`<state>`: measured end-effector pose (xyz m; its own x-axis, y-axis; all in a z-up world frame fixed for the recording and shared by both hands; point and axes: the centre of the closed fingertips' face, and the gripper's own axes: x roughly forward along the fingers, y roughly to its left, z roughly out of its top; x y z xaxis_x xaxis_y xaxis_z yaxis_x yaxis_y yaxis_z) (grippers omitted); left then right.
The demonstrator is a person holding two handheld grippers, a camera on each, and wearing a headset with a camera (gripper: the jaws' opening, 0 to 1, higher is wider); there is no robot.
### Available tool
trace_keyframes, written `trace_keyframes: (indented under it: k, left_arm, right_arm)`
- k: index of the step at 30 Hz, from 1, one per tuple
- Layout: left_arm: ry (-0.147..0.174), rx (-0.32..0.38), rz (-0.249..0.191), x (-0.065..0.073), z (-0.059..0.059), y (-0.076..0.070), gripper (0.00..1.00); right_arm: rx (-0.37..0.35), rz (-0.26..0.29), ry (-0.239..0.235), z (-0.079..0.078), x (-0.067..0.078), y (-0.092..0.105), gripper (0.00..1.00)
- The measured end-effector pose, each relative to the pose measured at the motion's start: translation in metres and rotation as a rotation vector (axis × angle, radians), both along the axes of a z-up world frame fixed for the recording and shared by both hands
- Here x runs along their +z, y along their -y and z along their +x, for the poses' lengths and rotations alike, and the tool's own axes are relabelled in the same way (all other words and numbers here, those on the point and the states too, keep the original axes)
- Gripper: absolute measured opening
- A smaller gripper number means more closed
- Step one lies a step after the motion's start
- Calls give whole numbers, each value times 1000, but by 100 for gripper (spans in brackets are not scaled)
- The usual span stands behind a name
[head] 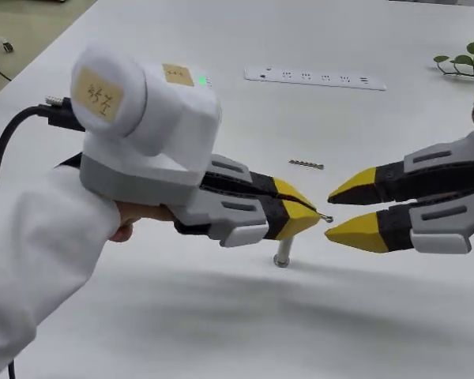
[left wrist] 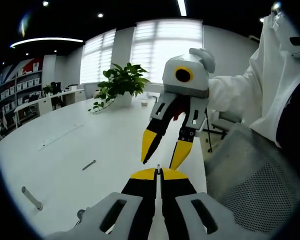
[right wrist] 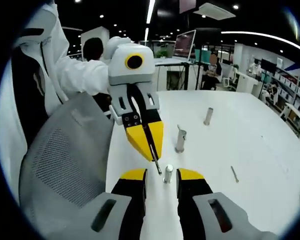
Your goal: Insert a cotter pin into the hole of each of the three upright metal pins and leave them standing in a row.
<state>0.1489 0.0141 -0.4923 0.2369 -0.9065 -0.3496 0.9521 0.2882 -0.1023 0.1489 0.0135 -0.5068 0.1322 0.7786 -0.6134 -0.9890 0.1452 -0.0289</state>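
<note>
**A:** So, the head view first. Where's the work?

**B:** The left gripper (head: 312, 213) has its jaws pressed together on a cotter pin (head: 325, 217). The tip pokes out just past the jaws, and its long axis runs in line with them, roughly level. The right gripper (head: 336, 215) faces it tip to tip, jaws spread and gripping nothing. An upright metal pin (head: 283, 253) stands on the surface (head: 221, 316), just below the left jaws' tips.

**A:** Anything else there?

**B:** A spare cotter pin (head: 306, 165) lies flat beyond both sets of jaws, well apart from them.

**A:** And the left gripper view?

**B:** The thin cotter pin sticks straight forward from the closed jaws, aimed into the gap of the right jaws opposite.

**A:** The right gripper view?

**B:** The upright metal pin stands between the right jaws' spread tips, and neither tip seems to touch it. The cotter pin's tip hangs just beside its head. A second metal pin (right wrist: 180, 140) and a third metal pin (right wrist: 208, 116) stand farther ahead of the jaws, in a row. They're too small to tell whether they carry cotter pins.

**A:** What does the next move turn on?

**B:** I'd say the left gripper is the nearer one. The cotter pin needs lining up with the cross-hole, which I can't make out, while the right jaws look placed to steady the upright pin.
</note>
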Motion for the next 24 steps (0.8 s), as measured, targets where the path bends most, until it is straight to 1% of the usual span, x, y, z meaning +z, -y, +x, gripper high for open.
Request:
trace_keyframes:
  k: [1,3,4,5,6,7,9,11,15,17,20,24]
  left_arm:
    - [5,-3,-3,1,-1,0,0]
    - [-2,-7,-11,2,-2,0,0]
    - [-28,0,-64,9,-3,3,0]
    - [-28,-1,-81,13,-2,3,0]
    - [-17,-4,-83,16,-2,1,0]
    - [-13,-6,-81,17,-1,1,0]
    - [-11,-7,-85,18,-1,1,0]
    - [-5,-13,-79,18,-1,0,0]
    - [3,-31,-64,17,-3,0,0]
    - [7,-40,-63,17,-5,1,0]
    - [4,-47,-52,15,-6,0,0]
    - [5,-66,-34,11,-11,2,0]
  right_arm:
    - [9,-3,-5,-2,-1,-1,18]
    - [16,-1,-14,-4,-1,-2,16]
    - [19,-2,-18,-5,-1,-2,15]
    - [20,-1,-20,-6,-1,-2,13]
    - [20,4,-23,-7,-1,-3,11]
    - [21,9,-32,-8,0,-4,10]
    - [27,12,-34,-10,2,-4,8]
    - [27,15,-31,-10,3,-4,6]
    - [24,30,-38,-11,7,-6,0]
    - [27,32,-41,-12,8,-6,0]
    - [38,29,-50,-15,9,-5,0]
    - [61,14,-57,-20,10,-5,0]
